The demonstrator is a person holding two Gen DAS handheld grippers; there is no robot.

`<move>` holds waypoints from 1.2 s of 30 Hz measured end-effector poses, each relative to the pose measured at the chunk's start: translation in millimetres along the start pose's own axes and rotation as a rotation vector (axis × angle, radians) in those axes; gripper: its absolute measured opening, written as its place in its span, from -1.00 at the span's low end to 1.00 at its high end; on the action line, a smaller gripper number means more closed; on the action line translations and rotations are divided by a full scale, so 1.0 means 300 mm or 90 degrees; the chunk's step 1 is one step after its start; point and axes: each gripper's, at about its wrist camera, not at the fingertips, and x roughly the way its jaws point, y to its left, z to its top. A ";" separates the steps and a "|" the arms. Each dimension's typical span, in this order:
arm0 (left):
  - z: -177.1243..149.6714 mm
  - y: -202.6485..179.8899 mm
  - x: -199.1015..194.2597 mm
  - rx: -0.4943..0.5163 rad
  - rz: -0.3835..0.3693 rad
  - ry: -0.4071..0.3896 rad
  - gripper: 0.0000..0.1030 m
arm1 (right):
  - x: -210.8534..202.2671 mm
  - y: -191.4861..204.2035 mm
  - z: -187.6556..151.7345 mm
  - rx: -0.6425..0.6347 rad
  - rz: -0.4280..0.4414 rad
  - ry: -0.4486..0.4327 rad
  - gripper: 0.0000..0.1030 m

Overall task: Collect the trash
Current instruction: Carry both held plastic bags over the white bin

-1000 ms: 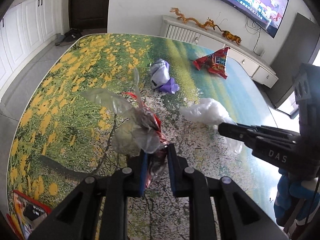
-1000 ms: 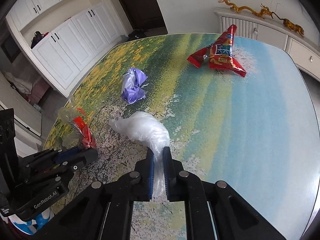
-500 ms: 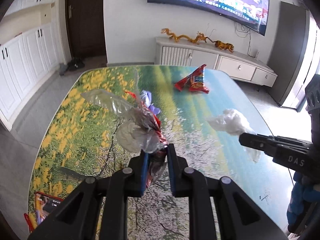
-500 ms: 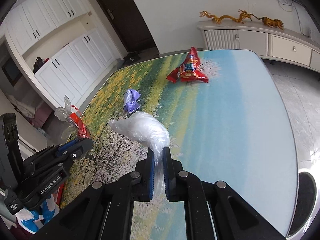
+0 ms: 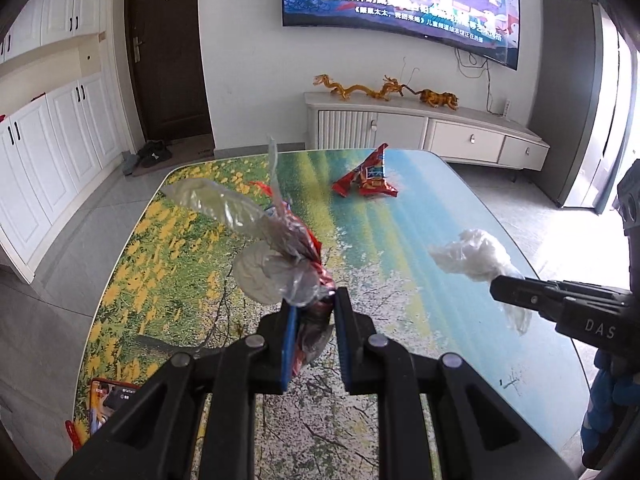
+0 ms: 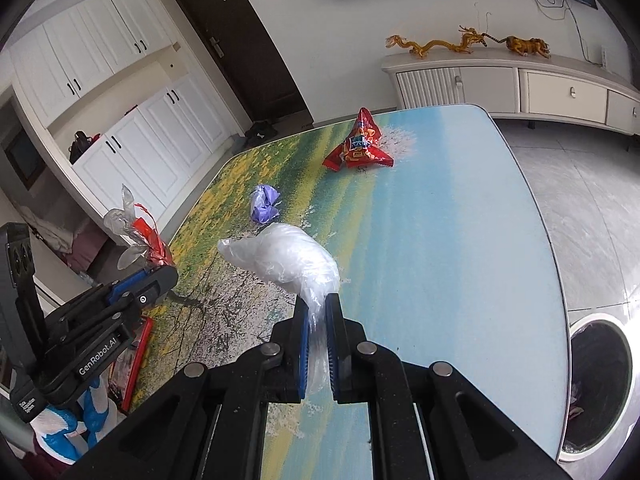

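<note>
My left gripper (image 5: 314,308) is shut on a clear and red crumpled wrapper (image 5: 276,256) and holds it above the table; it also shows in the right wrist view (image 6: 138,240). My right gripper (image 6: 317,312) is shut on a white crumpled plastic bag (image 6: 288,260), lifted off the table; the bag also shows in the left wrist view (image 5: 472,256). A red snack bag (image 6: 358,144) lies at the far end of the table (image 6: 460,240). A purple wrapper (image 6: 264,204) lies mid-table.
A round bin (image 6: 596,388) with a black liner stands on the floor by the table's right edge. A red-edged flat item (image 5: 106,400) lies at the near left corner. A TV cabinet (image 5: 424,128) stands beyond the table.
Both grippers have risen and tilted up with their trash, away from the table top. The bin has come into the right wrist view.
</note>
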 end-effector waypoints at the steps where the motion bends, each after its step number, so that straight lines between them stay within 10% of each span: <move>1: 0.000 -0.004 -0.008 0.001 0.001 -0.002 -0.68 | -0.004 0.000 -0.002 0.000 0.000 -0.002 -0.85; 36: 0.007 -0.153 -0.157 0.076 0.033 -0.058 -0.68 | -0.154 -0.052 -0.082 0.024 -0.022 -0.060 -0.85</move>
